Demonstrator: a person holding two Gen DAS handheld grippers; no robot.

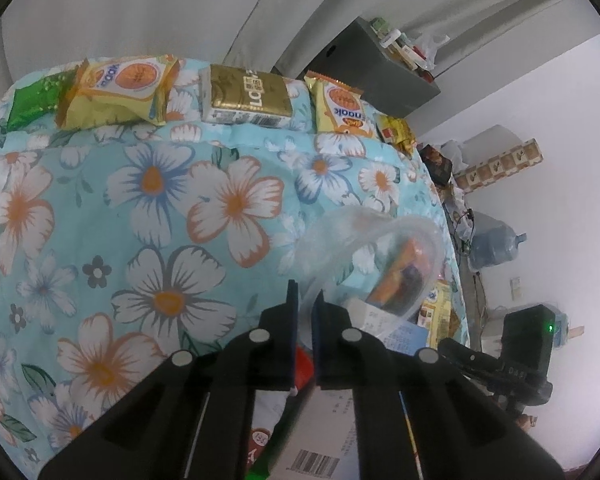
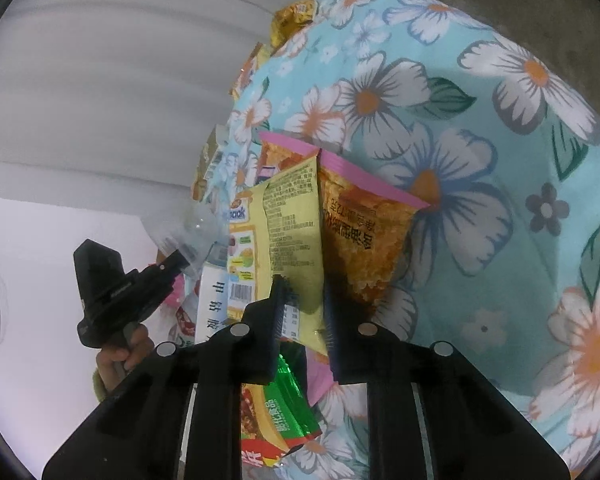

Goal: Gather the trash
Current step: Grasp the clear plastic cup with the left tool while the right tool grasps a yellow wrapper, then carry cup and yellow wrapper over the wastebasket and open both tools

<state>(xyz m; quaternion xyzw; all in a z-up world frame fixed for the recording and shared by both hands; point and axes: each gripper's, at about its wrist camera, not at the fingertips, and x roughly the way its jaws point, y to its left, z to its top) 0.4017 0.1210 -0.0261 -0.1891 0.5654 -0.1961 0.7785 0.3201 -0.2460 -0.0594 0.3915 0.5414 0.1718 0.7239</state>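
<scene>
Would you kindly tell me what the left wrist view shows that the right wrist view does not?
Only the left wrist view shows a gold carton and a green packet along the bed's far edge, and the left tongs pinching a clear plastic bag.

Only the right wrist view shows the right tongs closed on a yellow snack wrapper, beside an orange chip bag.

Both show the floral bedsheet and the clear bag.

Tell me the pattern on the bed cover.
The light blue bed cover has large white and orange flowers; the left wrist view shows it best.
</scene>
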